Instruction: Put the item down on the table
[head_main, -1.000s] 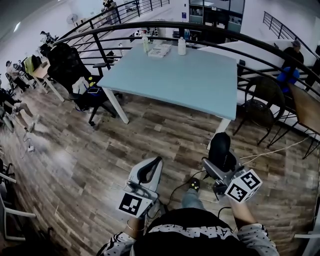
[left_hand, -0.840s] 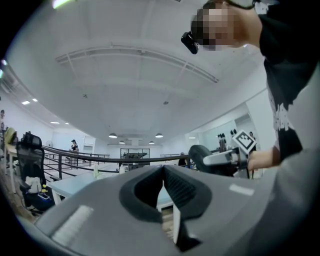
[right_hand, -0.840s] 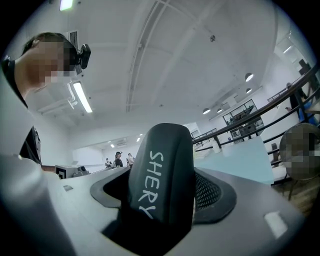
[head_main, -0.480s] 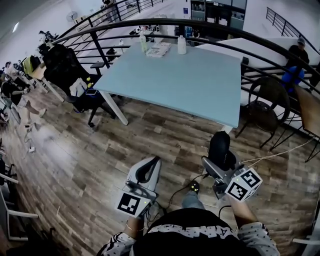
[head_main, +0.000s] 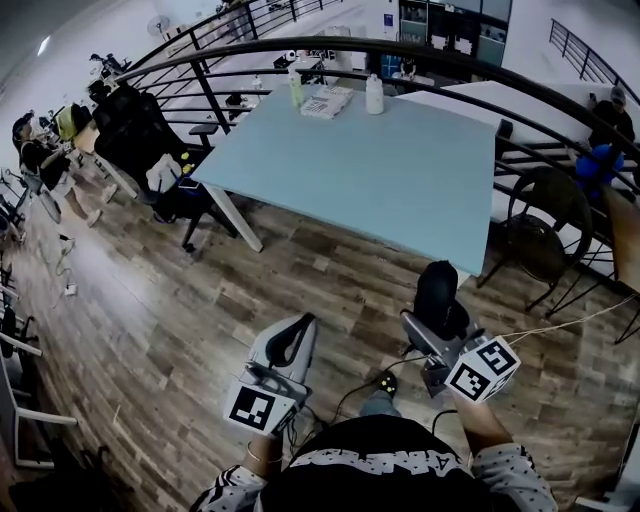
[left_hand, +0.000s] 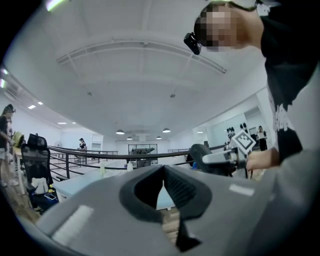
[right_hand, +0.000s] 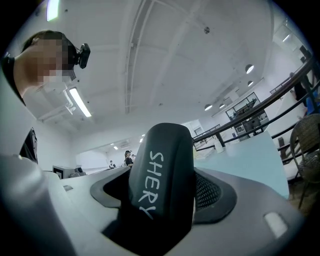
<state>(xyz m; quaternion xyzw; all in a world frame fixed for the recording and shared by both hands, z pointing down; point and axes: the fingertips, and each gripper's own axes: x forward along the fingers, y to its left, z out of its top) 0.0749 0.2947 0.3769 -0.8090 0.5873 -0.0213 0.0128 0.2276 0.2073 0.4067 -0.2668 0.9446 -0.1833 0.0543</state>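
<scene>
Black item (right_hand: 162, 175) is sitting squeezed in the right gripper (head_main: 438, 318); the left gripper (head_main: 288, 345) is hanging closed, empty. Best is carrying it to the worktop (head_main: 400, 170), upper middle, and lowering gently.

Black railing (head_main: 260, 48) curving past; black office chair (head_main: 130, 125) left; wire chair (head_main: 535, 225) right; wood-plank floor (head_main: 150, 300).

A wooden plank floor (head_main: 150, 300) lay under and ahead of the left gripper (head_main: 290, 342). Beyond it stood a pale blue table (head_main: 400, 170) on white legs, ringed by a curved black railing (head_main: 200, 60). A black office chair (head_main: 135, 130) sat far off to the left. Round ceiling lamps (left_hand: 120, 132) glowed overhead.
</scene>
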